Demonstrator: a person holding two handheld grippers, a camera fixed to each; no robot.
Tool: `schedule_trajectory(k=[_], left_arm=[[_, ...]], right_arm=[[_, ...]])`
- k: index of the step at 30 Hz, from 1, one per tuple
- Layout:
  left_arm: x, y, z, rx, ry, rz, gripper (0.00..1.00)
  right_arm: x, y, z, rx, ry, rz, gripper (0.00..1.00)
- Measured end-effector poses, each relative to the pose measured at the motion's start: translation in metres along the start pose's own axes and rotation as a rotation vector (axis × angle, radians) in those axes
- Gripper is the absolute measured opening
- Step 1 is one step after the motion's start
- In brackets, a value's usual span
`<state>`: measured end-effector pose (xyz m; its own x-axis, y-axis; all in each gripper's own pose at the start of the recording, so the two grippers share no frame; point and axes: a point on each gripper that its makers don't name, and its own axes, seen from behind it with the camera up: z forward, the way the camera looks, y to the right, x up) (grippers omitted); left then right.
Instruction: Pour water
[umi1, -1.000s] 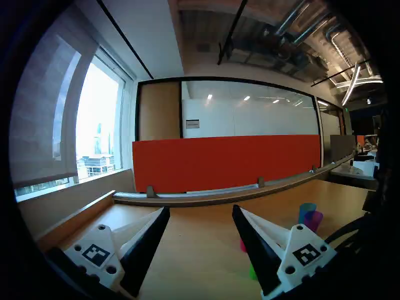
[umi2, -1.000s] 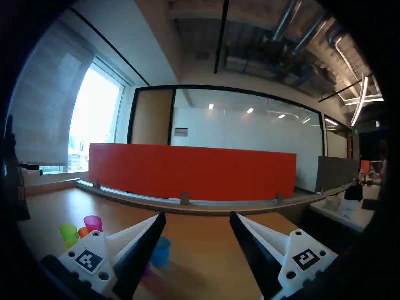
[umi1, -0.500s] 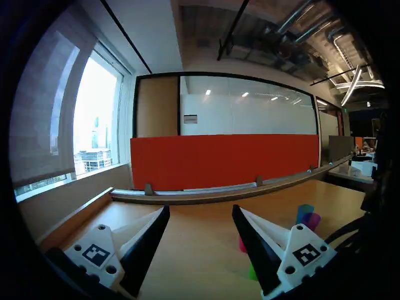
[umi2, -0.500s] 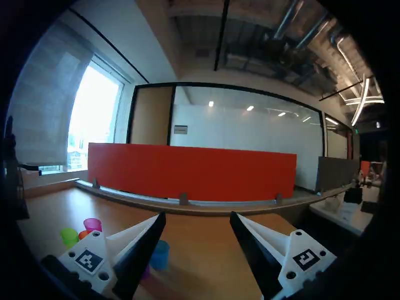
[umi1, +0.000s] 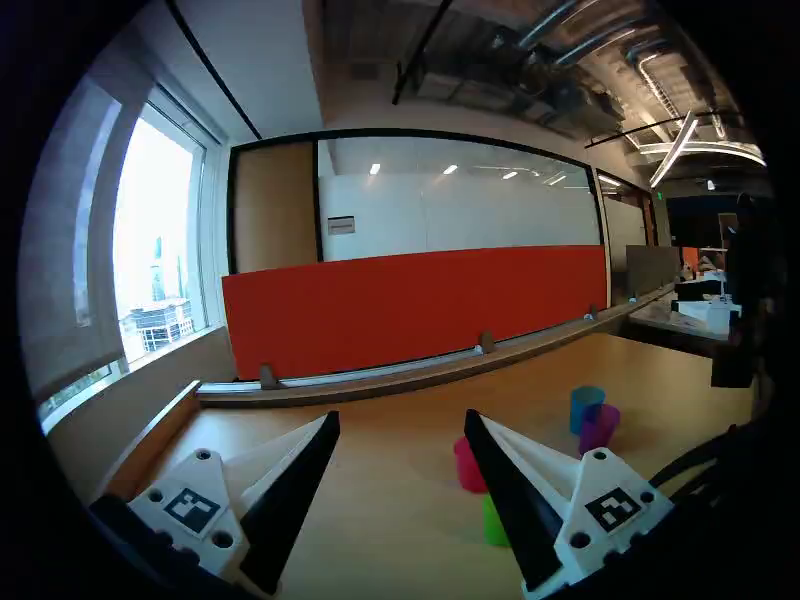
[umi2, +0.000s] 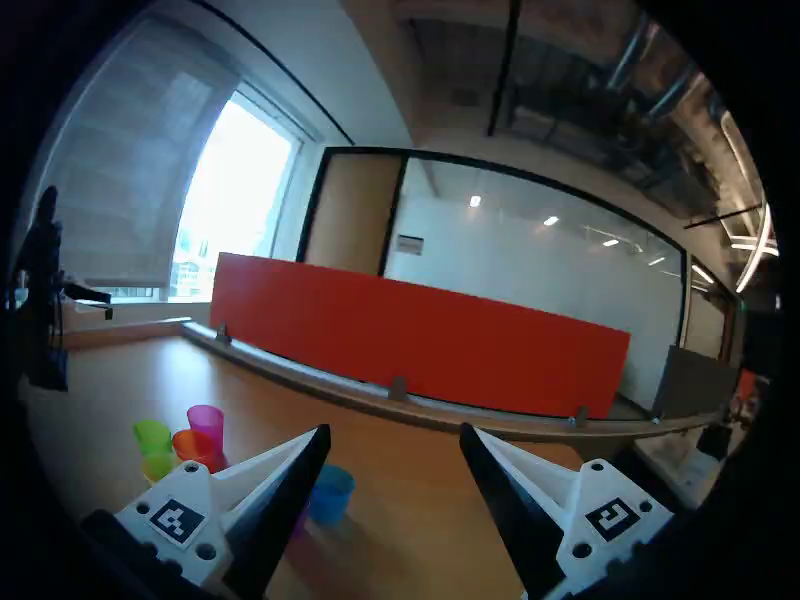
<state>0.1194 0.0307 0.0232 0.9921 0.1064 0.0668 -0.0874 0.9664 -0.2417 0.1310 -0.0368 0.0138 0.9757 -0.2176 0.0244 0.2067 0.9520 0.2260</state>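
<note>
Left gripper (umi1: 400, 414) hangs above the tabletop (umi1: 400, 520), jaws spread wide with nothing between them, a pink cup (umi1: 466, 465) and green cup (umi1: 492, 520) peeking from behind the right jaw. Right gripper (umi2: 393, 428), jaws spread and empty too: blue cup (umi2: 330, 493) just beside the left jaw, orange cup (umi2: 190, 445) farther out left.

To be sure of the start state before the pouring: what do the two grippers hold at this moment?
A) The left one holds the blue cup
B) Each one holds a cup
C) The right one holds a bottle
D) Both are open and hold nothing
D: the left gripper and the right gripper both have their fingers spread with only table between them, and the blue cup stands free on the wood.
</note>
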Motion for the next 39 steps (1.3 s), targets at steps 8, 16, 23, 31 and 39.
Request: schedule_trajectory(k=[8,16,23,31,39], left_arm=[[-0.002,0.011,0.005,-0.061,-0.040,0.042,0.92],[-0.006,0.016,0.012,-0.093,-0.079,0.073,0.93],[-0.004,0.020,0.014,-0.127,-0.102,0.086,0.92],[0.000,0.025,0.018,-0.166,-0.118,0.117,0.93],[0.002,0.032,0.025,-0.218,-0.138,0.152,0.93]], right_arm=[[-0.001,-0.010,0.004,0.085,-0.049,-0.048,1.00],[0.005,-0.019,0.007,0.167,-0.077,-0.075,1.00],[0.009,-0.025,0.008,0.216,-0.097,-0.106,1.00],[0.008,-0.030,0.011,0.267,-0.131,-0.109,1.00],[0.003,-0.036,0.014,0.329,-0.170,-0.140,1.00]])
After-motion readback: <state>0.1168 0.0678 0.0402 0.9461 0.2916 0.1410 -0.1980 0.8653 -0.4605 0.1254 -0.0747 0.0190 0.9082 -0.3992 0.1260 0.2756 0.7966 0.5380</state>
